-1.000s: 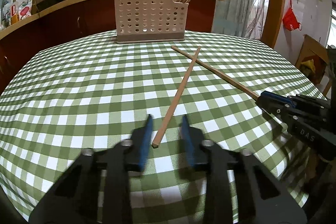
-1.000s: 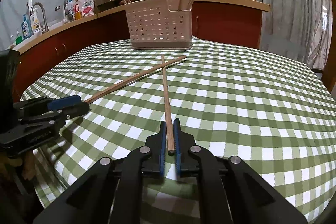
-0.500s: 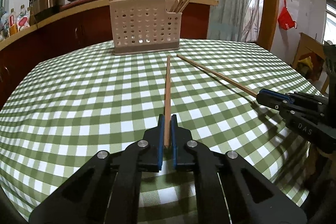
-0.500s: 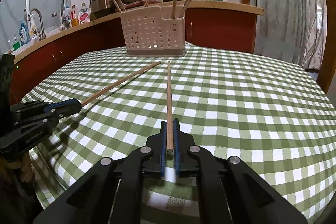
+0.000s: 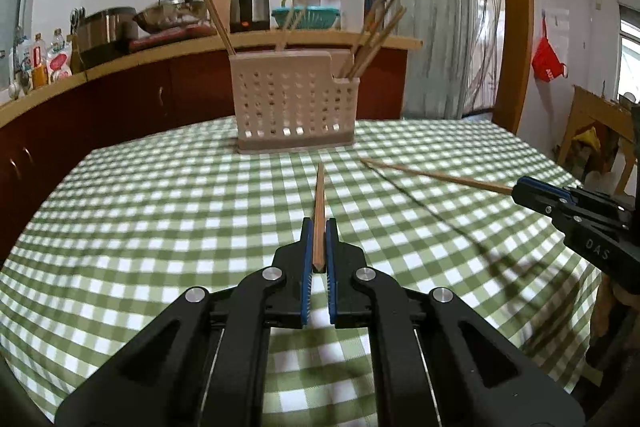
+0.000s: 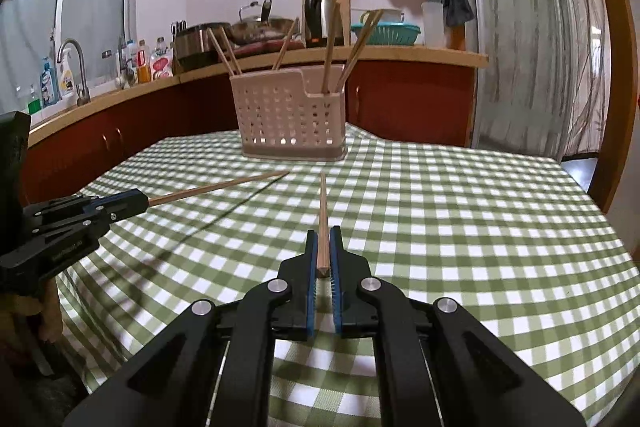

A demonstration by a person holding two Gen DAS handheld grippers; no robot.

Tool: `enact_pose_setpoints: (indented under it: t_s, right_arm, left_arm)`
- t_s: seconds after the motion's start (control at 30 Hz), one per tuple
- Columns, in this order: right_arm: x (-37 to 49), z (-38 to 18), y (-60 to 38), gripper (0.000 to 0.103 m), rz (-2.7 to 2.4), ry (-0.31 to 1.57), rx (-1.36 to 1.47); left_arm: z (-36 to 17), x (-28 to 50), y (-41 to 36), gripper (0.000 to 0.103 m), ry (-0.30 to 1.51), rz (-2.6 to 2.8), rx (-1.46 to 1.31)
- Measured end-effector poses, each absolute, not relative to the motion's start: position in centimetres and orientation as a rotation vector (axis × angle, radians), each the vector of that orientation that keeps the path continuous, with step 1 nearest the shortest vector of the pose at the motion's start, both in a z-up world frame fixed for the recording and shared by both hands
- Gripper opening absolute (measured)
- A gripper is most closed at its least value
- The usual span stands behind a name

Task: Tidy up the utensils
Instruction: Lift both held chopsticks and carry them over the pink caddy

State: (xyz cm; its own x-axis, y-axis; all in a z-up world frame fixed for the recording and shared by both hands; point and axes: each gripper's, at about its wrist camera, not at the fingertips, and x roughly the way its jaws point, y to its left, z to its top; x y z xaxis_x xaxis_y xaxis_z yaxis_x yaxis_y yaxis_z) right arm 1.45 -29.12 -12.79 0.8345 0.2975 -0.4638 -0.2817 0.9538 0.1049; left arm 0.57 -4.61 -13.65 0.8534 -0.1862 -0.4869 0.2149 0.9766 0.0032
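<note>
My left gripper (image 5: 319, 223) is shut on the thick end of a wooden chopstick (image 5: 319, 195) that points straight ahead, lifted off the checked cloth. My right gripper (image 6: 323, 231) is shut on a second chopstick (image 6: 323, 203), also raised and aimed forward. Each wrist view shows the other hand's tool at its edge: the right gripper (image 5: 520, 188) with its chopstick (image 5: 432, 176), the left gripper (image 6: 138, 199) with its chopstick (image 6: 216, 186). A beige perforated utensil holder (image 5: 294, 103) (image 6: 290, 115) stands ahead at the table's far side, with several chopsticks upright in it.
The round table (image 5: 160, 211) wears a green-and-white checked cloth. Behind it runs a red-fronted counter (image 5: 120, 95) with pots, a kettle (image 5: 249, 3), bottles and a teal basket. A sink tap (image 6: 76, 67) is at the far left, a wooden chair (image 5: 596, 131) at the right.
The left gripper's fingers closed on the chopstick that lay between them. Both grippers then rose with their chopsticks off the cloth, and the views tilted up toward the holder.
</note>
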Motion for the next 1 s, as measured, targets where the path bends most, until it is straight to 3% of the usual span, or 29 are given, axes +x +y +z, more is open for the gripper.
enact_pose_setpoints:
  t_s: [0.47, 1.0]
  right_arm:
    - [-0.2, -6.5, -30.1, 0.007, 0.283, 0.373, 0.045]
    - [4.0, -2.6, -28.9, 0.007, 0.311, 0.388, 0.019]
  left_arm:
    - [-7.1, -0.7, -2.4, 0.007, 0.375, -0.179, 0.004]
    - [-3.5, 3.0, -1.0, 0.007, 0.423, -0.214, -0.051]
